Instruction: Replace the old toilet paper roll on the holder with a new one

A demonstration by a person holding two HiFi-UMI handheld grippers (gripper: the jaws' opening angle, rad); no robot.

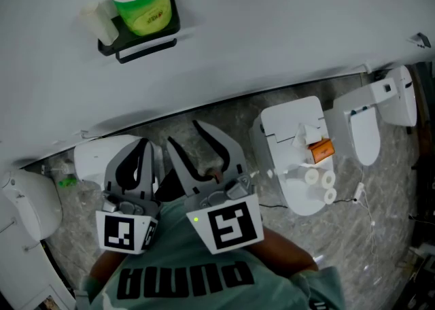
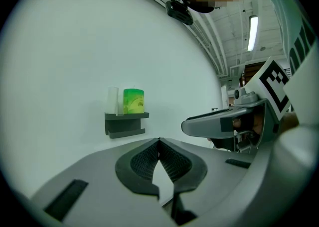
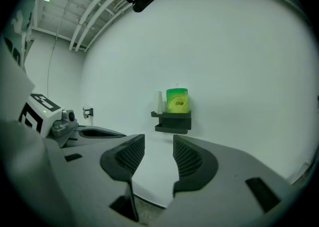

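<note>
Green-wrapped new roll [image 1: 141, 1] stands atop the black holder [image 1: 139, 40]. Left tool [image 2: 159, 141] is pinched together, right tool [image 3: 158, 144] partly spread, both empty; a clumsy nudge could topple it.

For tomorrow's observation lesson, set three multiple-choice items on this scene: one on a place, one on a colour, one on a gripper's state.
1. Where does the wrapped roll stand?
A. on the wall holder
B. on the floor
C. on a toilet lid

2. What colour is its wrapper?
A. red
B. green
C. blue

3. How do the jaws of the left gripper stand?
A. wide apart
B. closed on the roll
C. together, with nothing between them

Answers:
1 A: the roll sits on top of the dark holder fixed to the wall.
2 B: every view shows the wrapper green.
3 C: the left gripper view shows the pad tips meeting, with nothing between them.
</note>
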